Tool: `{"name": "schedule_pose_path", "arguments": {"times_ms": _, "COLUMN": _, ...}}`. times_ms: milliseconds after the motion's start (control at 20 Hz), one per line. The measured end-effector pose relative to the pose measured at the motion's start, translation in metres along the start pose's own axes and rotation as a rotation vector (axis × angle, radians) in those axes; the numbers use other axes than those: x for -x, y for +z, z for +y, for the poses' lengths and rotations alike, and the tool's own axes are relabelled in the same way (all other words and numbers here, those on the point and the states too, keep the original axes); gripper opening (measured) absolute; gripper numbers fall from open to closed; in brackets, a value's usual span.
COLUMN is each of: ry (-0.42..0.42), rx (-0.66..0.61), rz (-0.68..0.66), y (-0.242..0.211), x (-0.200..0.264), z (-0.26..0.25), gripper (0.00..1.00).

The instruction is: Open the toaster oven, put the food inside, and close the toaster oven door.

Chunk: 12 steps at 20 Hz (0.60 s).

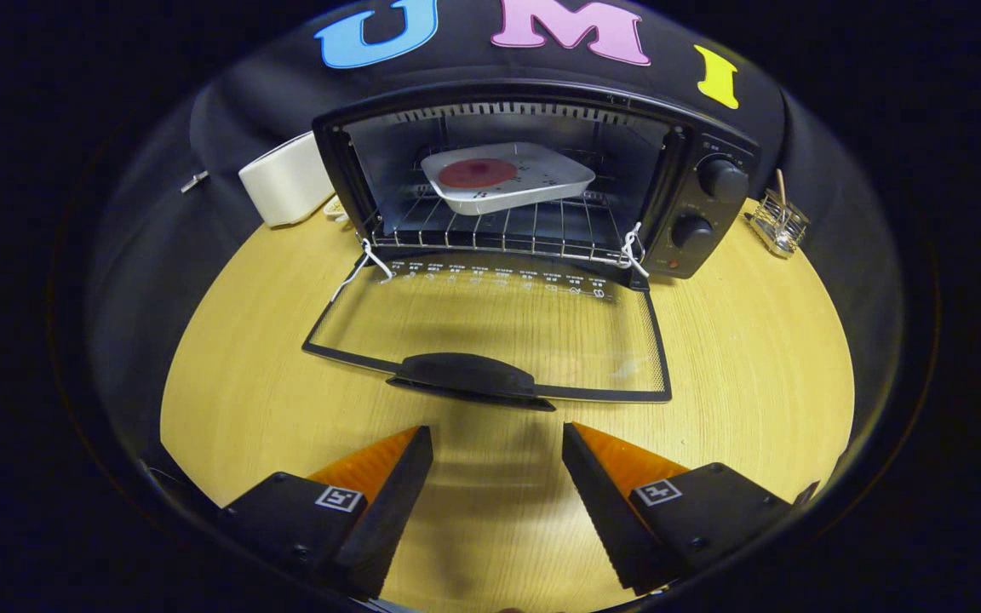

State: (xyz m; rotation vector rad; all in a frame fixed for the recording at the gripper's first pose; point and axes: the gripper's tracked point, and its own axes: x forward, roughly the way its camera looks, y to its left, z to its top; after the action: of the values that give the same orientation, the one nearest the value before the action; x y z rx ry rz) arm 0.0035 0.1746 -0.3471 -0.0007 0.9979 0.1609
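Gripper view: food point(478, 173) sits inside the toaster oven point(533, 179); door point(490, 328) lies open, unclosed; fingers point(405, 477) spread, empty.

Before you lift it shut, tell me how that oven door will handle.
The door is a glass pane in a frame, so likely stiff and breakable. It hangs from the toaster oven, so it should swing up. The handle lies just ahead of the open gripper.
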Motion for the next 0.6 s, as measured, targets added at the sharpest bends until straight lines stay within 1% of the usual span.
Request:
{"name": "schedule_pose_path", "arguments": {"times_ms": 400, "ry": -0.06, "rx": -0.037, "rz": 0.056, "y": -0.003, "x": -0.025, "z": -0.005, "gripper": 0.99}}
{"name": "schedule_pose_path", "arguments": {"times_ms": 600, "ry": -0.061, "rx": -0.06, "rz": 0.05, "y": 0.003, "x": -0.032, "z": -0.002, "gripper": 0.99}}
